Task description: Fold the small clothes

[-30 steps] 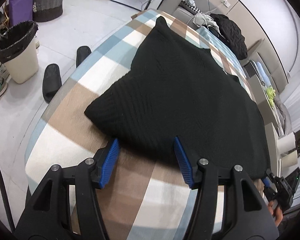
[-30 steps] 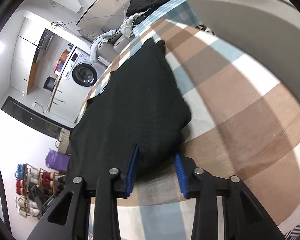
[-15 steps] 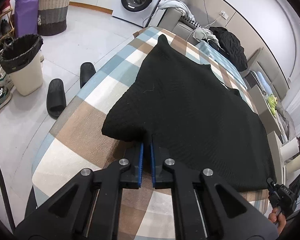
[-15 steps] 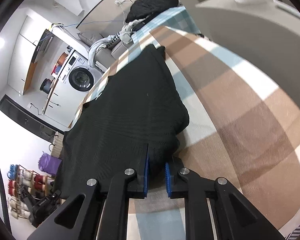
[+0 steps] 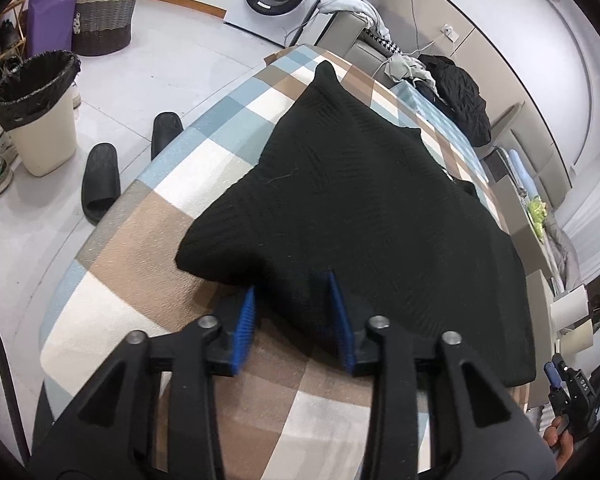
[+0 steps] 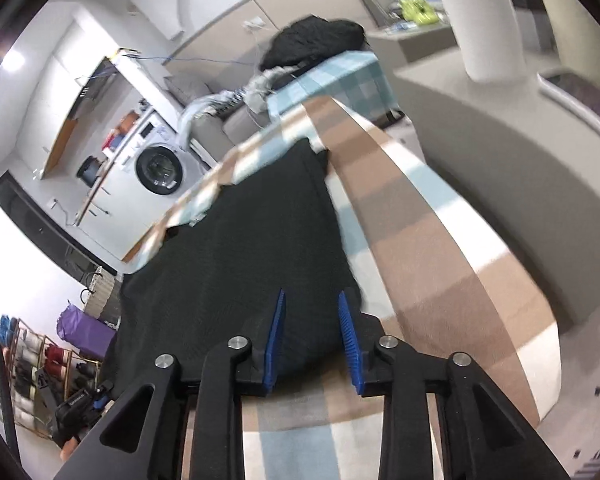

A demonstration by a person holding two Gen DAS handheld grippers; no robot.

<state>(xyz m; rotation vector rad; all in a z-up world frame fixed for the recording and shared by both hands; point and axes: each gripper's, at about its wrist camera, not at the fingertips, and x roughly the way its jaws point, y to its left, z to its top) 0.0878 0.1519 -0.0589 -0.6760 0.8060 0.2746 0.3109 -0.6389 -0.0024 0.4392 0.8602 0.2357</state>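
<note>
Black ribbed knit, thick and soft, makes up the garment (image 5: 360,208) spread across the checked tablecloth (image 5: 148,248); it looks likely to sag and drape when lifted, with enough grip in the weave not to slip, so its near hem corners seem the sensible places to take hold.

At far left of the left wrist view, a cream bin (image 5: 36,112) lined with a black bag stands on the floor, its contents hidden, and a woven basket (image 5: 105,8) behind it shows nothing inside.

Further right, the left gripper (image 5: 292,312) straddles the near hem with its jaws partly apart; they have just been opening, and knit bulges between the blue pads (image 5: 245,328), though whether it is pinched is unclear.

In the right wrist view, the right gripper (image 6: 310,332) sits at the opposite hem corner, jaws likewise just opened partway, cloth bunched between them.
</note>
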